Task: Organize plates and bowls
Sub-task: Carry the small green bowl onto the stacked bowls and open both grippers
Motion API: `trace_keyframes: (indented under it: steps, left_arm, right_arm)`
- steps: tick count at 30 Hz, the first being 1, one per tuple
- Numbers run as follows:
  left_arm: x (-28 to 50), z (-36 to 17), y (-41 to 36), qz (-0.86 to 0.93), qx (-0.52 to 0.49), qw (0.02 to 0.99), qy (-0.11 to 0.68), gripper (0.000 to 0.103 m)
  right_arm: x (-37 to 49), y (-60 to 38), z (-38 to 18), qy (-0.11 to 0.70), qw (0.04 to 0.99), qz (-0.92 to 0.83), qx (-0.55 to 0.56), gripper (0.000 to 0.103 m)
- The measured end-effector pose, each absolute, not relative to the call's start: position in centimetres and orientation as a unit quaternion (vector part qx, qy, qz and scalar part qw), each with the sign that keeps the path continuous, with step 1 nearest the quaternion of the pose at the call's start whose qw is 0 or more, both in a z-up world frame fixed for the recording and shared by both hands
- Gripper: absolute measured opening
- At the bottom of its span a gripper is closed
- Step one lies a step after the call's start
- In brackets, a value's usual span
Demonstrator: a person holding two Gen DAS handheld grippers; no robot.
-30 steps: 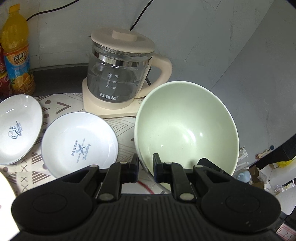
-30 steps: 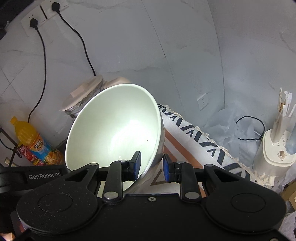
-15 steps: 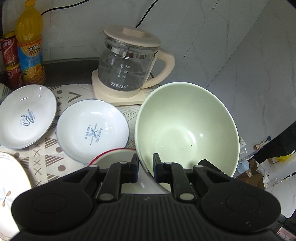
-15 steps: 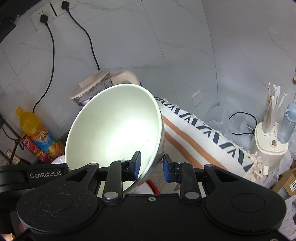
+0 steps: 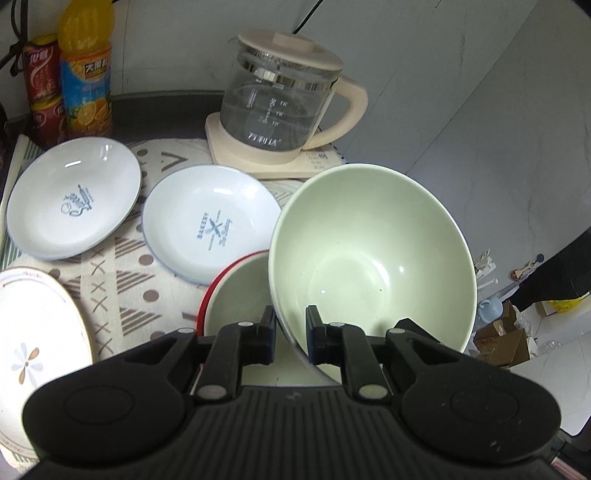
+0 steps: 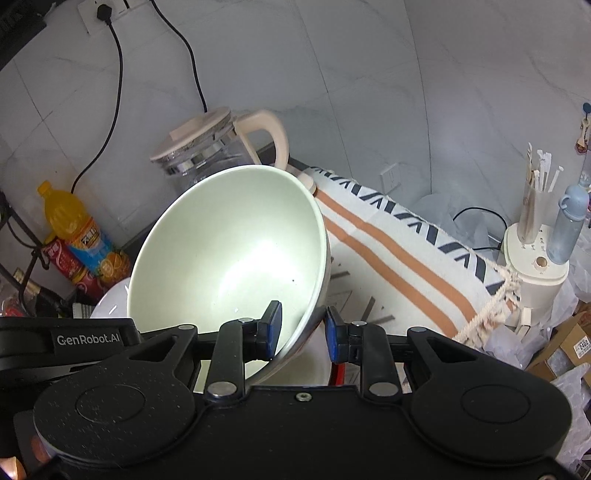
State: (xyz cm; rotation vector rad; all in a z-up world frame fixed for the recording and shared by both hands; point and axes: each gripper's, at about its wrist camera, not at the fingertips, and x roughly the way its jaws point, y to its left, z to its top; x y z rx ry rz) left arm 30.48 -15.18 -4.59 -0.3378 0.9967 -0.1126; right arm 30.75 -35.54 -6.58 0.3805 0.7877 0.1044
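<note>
While both our grippers, left and right, clamp the green bowl over the red bowl at lower centre, plates at left lie unstacked.

Premises: a home kitchen corner; tiled wall with socket and plugged cords at 11 o'clock; glass kettle on its base at 12 o'clock on a dark counter; juice bottle and red cans at 10 o'clock; plates and bowls laid on a patterned cloth; small appliance holding a baby bottle at 3 o'clock; cardboard boxes on the floor at 4 o'clock.
</note>
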Motion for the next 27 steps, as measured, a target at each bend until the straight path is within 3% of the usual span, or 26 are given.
trace_keyframes:
  steps: [27]
  left_arm:
    - [30.3, -8.6, -13.3, -0.021, -0.209, 0.822, 0.529, 0.017]
  right_arm:
    - [30.5, -33.7, -9.5, 0.428, 0.89, 0.055, 0.15, 0.025]
